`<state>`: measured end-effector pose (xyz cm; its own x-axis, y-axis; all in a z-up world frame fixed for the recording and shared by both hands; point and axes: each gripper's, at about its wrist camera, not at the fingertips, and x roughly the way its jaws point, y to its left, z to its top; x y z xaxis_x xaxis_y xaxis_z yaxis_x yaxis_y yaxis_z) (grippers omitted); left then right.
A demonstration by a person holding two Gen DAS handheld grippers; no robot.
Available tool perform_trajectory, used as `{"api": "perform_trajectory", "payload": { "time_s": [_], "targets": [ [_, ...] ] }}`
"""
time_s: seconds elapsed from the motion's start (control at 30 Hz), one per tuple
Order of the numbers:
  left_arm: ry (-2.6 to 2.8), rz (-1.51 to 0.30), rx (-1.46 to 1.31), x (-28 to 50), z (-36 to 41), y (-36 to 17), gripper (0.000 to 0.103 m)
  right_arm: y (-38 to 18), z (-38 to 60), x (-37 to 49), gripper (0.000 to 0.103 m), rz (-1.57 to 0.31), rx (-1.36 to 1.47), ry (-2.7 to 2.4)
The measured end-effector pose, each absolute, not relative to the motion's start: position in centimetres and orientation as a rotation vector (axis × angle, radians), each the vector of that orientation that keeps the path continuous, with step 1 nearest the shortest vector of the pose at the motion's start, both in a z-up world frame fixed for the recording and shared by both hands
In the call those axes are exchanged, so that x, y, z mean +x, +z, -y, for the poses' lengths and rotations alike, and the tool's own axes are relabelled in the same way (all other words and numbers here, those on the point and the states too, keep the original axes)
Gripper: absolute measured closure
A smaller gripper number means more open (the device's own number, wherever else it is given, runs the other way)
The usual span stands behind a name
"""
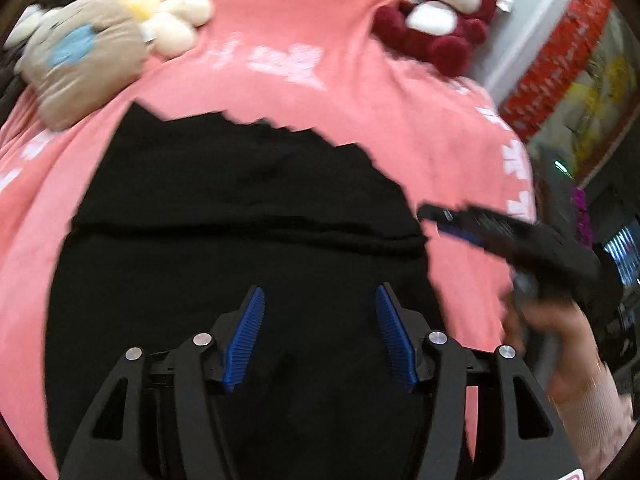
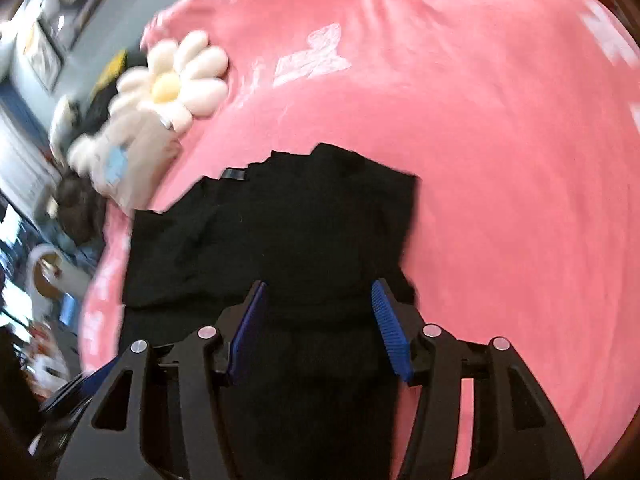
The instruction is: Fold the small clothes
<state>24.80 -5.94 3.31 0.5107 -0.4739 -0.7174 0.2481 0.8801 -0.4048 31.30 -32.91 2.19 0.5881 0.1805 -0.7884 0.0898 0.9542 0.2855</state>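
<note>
A black garment (image 1: pixel 240 208) lies partly folded on a pink blanket (image 1: pixel 360 88). It also shows in the right wrist view (image 2: pixel 280 232), with a fold line across it. My left gripper (image 1: pixel 320 332) is open and empty, hovering over the near part of the garment. My right gripper (image 2: pixel 318 328) is open and empty above the garment's near right edge. In the left wrist view the right gripper (image 1: pixel 436 216) sits at the garment's right side, held by a hand (image 1: pixel 560 344).
A daisy-shaped plush (image 1: pixel 156 4) and a beige plush pillow (image 1: pixel 80 64) lie at the blanket's far left. A red and white plush toy (image 1: pixel 440 20) sits at the far right. The blanket's right edge (image 1: pixel 524 184) drops off beside room clutter.
</note>
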Motion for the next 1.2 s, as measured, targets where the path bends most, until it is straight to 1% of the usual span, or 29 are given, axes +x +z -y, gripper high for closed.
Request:
{"api": "perform_trajectory", "payload": {
  "time_s": [0.03,0.07,0.1,0.13,0.2,0.3,0.33,0.37,0.4,0.43,0.47,0.5,0.57,0.67,0.77,0.9,0.93,1.0,1.03,1.07,1.1,1.13,1.17,1.2],
  "targets": [
    [-0.428,-0.951,-0.277,24.7,5.1,3.1,0.047,1.2,32.6,32.7,0.051,-0.973,0.301,0.024],
    [-0.416,-0.955,-0.285,24.6,4.5,3.0,0.047,0.5,32.3,33.4,0.062,-0.992,0.285,0.011],
    [-0.402,-0.958,-0.284,24.6,4.0,2.8,0.046,0.0,31.8,33.8,0.090,-1.005,0.261,0.007],
    [-0.385,-0.962,-0.280,24.7,3.4,2.7,0.046,-0.1,31.4,34.1,0.101,-1.010,0.232,0.006],
    [-0.359,-0.959,-0.276,24.9,2.3,2.5,0.046,1.5,31.0,33.7,0.101,-0.950,0.208,0.031],
    [-0.328,-0.949,-0.277,25.6,0.3,2.3,0.046,5.8,32.6,32.0,0.101,-0.814,0.217,-0.007],
    [-0.315,-0.944,-0.284,26.0,-0.3,2.3,0.046,5.9,33.5,31.7,0.101,-0.801,0.222,-0.030],
    [-0.307,-0.937,-0.295,26.5,-0.8,2.3,0.046,5.0,34.5,31.9,0.101,-0.826,0.195,-0.071],
    [-0.300,-0.934,-0.305,26.9,-1.5,2.3,0.044,3.1,35.4,32.7,0.101,-0.904,0.175,-0.092],
    [-0.283,-0.937,-0.313,27.6,-1.8,2.1,0.044,0.9,36.2,33.2,0.101,-0.986,0.192,-0.105],
    [-0.267,-0.942,-0.321,28.3,-2.1,2.0,0.044,0.0,36.7,33.1,0.101,-1.011,0.226,-0.105],
    [-0.257,-0.943,-0.332,28.7,-2.4,2.0,0.044,-0.3,37.1,32.5,0.097,-1.004,0.263,-0.096],
    [-0.239,-0.933,-0.355,29.6,-3.3,2.2,0.044,0.6,37.1,31.2,0.095,-0.948,0.271,-0.114],
    [-0.240,-0.913,-0.362,30.8,-3.8,2.8,0.042,2.4,36.1,29.7,0.095,-0.866,0.299,-0.068],
    [-0.252,-0.900,-0.436,33.7,-4.0,3.9,0.042,3.8,34.6,29.7,0.095,-0.834,0.308,-0.013],
    [-0.270,-0.933,-0.520,38.6,-2.6,4.0,0.041,3.6,31.6,32.1,0.095,-0.866,0.332,0.107],
    [-0.267,-0.949,-0.504,39.9,-1.8,3.4,0.041,3.3,30.8,32.5,0.095,-0.886,0.321,0.128],
    [-0.216,-1.002,-0.382,42.6,0.0,1.4,0.042,2.2,29.2,34.0,0.095,-0.929,0.289,0.147],
    [-0.159,-1.033,-0.315,43.4,0.4,0.2,0.044,2.2,28.8,34.1,0.095,-0.931,0.281,0.145],
    [-0.071,-1.080,-0.234,44.4,0.1,-1.7,0.055,2.4,28.8,34.1,0.095,-0.917,0.263,0.130],
    [-0.026,-1.100,-0.210,44.7,-0.6,-2.8,0.058,2.8,28.9,33.9,0.095,-0.902,0.252,0.105],
    [-0.022,-1.070,-0.215,44.7,-1.5,-3.2,0.053,3.0,29.3,33.7,0.095,-0.890,0.249,0.082],
    [0.004,-1.047,-0.188,44.6,-2.1,-3.2,0.053,3.1,29.7,33.5,0.095,-0.883,0.262,0.071],
    [0.029,-1.049,-0.129,44.7,-2.5,-3.4,0.051,2.9,29.6,33.8,0.095,-0.892,0.272,0.081]
  ]
}}
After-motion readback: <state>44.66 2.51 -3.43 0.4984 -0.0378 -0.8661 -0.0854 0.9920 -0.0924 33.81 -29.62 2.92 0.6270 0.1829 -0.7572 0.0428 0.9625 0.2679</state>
